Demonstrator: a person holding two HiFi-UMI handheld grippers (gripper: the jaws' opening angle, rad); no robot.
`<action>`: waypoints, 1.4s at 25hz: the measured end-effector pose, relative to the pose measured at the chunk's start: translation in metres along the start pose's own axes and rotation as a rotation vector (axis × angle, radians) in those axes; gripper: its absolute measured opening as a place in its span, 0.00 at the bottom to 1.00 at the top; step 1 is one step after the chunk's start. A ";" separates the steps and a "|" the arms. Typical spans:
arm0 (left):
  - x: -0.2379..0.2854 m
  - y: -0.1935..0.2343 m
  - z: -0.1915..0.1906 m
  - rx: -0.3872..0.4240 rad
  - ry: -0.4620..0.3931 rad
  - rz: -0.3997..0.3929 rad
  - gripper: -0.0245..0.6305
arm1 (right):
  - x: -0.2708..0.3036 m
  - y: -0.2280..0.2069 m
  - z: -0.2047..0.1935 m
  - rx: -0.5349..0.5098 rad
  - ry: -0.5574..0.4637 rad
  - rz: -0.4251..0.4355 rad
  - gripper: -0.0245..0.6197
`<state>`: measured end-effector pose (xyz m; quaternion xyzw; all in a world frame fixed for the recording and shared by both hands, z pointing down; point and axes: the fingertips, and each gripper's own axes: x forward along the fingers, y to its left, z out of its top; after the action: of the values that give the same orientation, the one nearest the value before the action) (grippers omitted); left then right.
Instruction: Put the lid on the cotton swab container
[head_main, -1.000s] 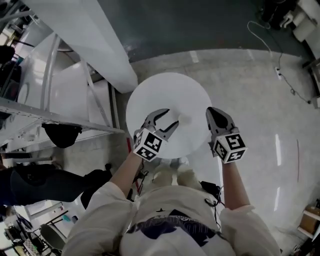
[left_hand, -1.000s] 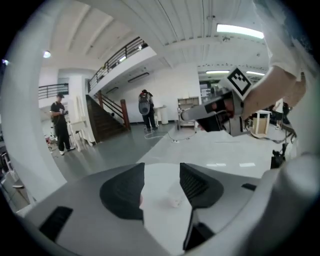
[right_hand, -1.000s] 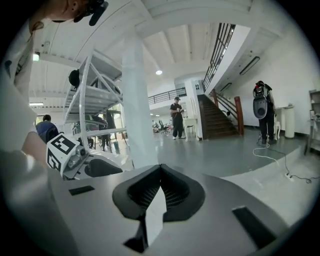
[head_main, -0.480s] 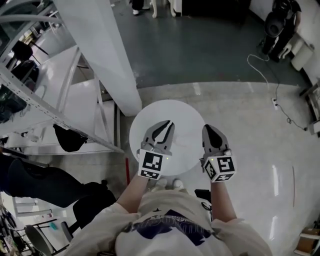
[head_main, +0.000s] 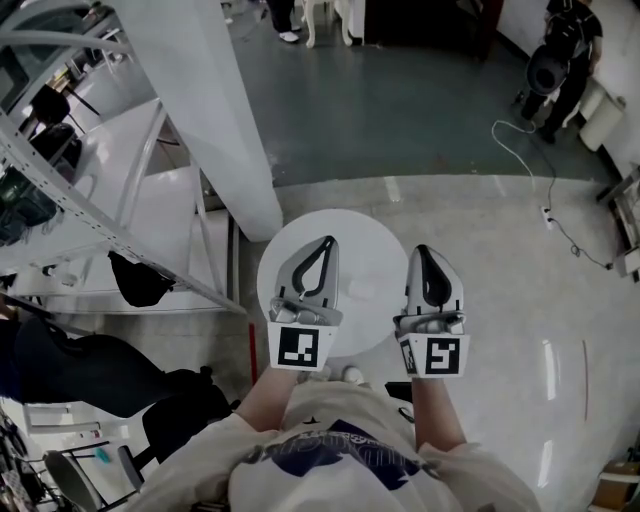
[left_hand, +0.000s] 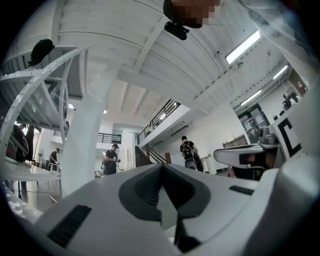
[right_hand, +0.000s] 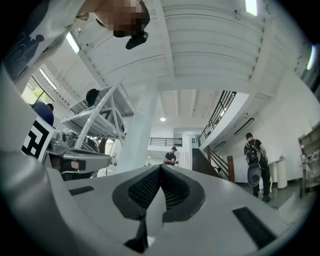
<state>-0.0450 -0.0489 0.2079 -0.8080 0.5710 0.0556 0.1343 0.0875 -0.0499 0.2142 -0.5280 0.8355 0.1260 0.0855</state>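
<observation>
Just snapped the left tongs (head_main: 327, 243) shut on nothing, with the right tongs (head_main: 423, 252) likewise clenched empty, both pulled back above the round tabletop (head_main: 372, 232) at mid-frame. Left the cotton swab container (head_main: 361, 291) there between them; probably lidded and done, though too small to confirm.
</observation>
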 end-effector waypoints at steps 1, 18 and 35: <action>0.000 0.002 0.004 -0.002 -0.006 0.008 0.04 | 0.000 0.000 0.003 -0.003 -0.006 -0.001 0.05; -0.007 0.022 0.011 0.037 -0.018 0.066 0.04 | -0.001 0.009 0.013 -0.020 -0.020 -0.023 0.05; -0.007 0.026 0.006 0.019 -0.006 0.059 0.04 | 0.007 0.006 0.005 -0.084 0.045 -0.093 0.05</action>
<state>-0.0710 -0.0491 0.1995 -0.7893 0.5947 0.0566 0.1423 0.0793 -0.0523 0.2081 -0.5721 0.8057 0.1448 0.0504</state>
